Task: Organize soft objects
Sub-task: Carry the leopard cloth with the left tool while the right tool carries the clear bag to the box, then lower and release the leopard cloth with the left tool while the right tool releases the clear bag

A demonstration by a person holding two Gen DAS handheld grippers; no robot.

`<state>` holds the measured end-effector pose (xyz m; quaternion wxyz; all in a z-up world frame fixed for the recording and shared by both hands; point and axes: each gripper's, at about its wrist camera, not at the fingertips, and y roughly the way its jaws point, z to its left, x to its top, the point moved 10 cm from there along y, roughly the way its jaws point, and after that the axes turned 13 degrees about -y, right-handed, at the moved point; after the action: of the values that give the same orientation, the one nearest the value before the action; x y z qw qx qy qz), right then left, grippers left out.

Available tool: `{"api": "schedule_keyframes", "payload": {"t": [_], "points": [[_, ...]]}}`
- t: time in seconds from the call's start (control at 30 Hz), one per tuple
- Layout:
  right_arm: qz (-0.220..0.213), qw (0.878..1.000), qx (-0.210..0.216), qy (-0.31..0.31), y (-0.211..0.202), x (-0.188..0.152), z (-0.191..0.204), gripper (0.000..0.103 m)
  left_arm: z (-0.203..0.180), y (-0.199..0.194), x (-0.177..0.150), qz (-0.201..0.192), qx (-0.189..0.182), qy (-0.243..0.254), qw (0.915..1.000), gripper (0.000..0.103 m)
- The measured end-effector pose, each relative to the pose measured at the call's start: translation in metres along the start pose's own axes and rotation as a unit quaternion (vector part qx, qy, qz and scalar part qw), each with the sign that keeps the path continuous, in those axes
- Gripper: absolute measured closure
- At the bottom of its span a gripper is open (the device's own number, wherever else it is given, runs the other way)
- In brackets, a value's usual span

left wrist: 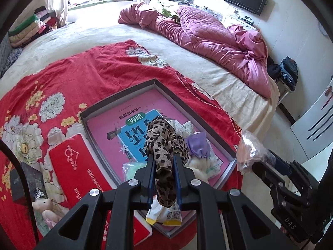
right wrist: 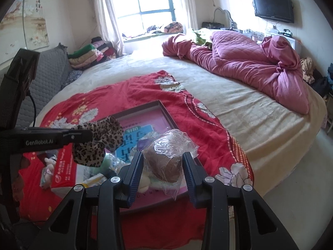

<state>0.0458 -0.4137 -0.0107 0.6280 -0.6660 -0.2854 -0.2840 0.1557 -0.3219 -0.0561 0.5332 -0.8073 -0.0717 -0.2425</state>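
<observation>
The leopard-print soft fabric piece (left wrist: 164,145) is pinched between the blue pads of the left hand-held gripper (left wrist: 164,166), jaws narrow and clamped on it, hanging above the shallow grey cardboard box (left wrist: 116,100) that serves as the landmark here. The right hand-held gripper (right wrist: 162,162) is closed partway on a brown soft lump wrapped in crinkled clear plastic (right wrist: 166,158), held over the box's near right corner. Inside the box lie a pink and blue printed book (left wrist: 129,129), a small lilac cloth pouch (left wrist: 197,145), white floral fabric (left wrist: 183,127) and a pale green soft item (left wrist: 131,168); a yellow and white packet (left wrist: 164,214) sits at the box's near edge, under the gripper. Left of the box rests a red rectangular printed pack (left wrist: 72,166), with a small pink plush toy (left wrist: 45,208) nearer still. The box sits on a red floral blanket (left wrist: 62,77) spread over a beige bed (left wrist: 197,66); beyond the box lies a rumpled pink quilt (left wrist: 208,35).
</observation>
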Motion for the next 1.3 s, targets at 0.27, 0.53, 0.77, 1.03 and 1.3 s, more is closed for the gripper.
{"api": "schedule_keyframes", "payload": {"t": [0.27, 0.53, 0.77, 1.03, 1.3], "points": [[0.021, 1.0, -0.012, -0.016, 0.019, -0.012, 0.0, 0.063, 0.002, 0.026, -0.007, 0.019, 0.006, 0.004, 0.9998, 0.086], [0.034, 0.999, -0.016, -0.023, 0.036, -0.019, -0.002, 0.063, 0.003, 0.038, -0.011, 0.025, 0.02, 0.016, 0.9994, 0.086], [0.044, 0.998, -0.024, -0.034, 0.048, -0.025, -0.001, 0.063, 0.006, 0.047, -0.013, 0.031, 0.022, 0.017, 0.9991, 0.086], [0.05, 0.998, -0.027, -0.023, 0.064, -0.029, -0.004, 0.063, 0.007, 0.053, -0.016, 0.038, 0.023, 0.017, 0.9989, 0.086], [0.061, 0.997, -0.037, -0.018, 0.076, -0.037, -0.008, 0.062, 0.008, 0.057, -0.016, 0.042, 0.023, 0.018, 0.9987, 0.086]]}}
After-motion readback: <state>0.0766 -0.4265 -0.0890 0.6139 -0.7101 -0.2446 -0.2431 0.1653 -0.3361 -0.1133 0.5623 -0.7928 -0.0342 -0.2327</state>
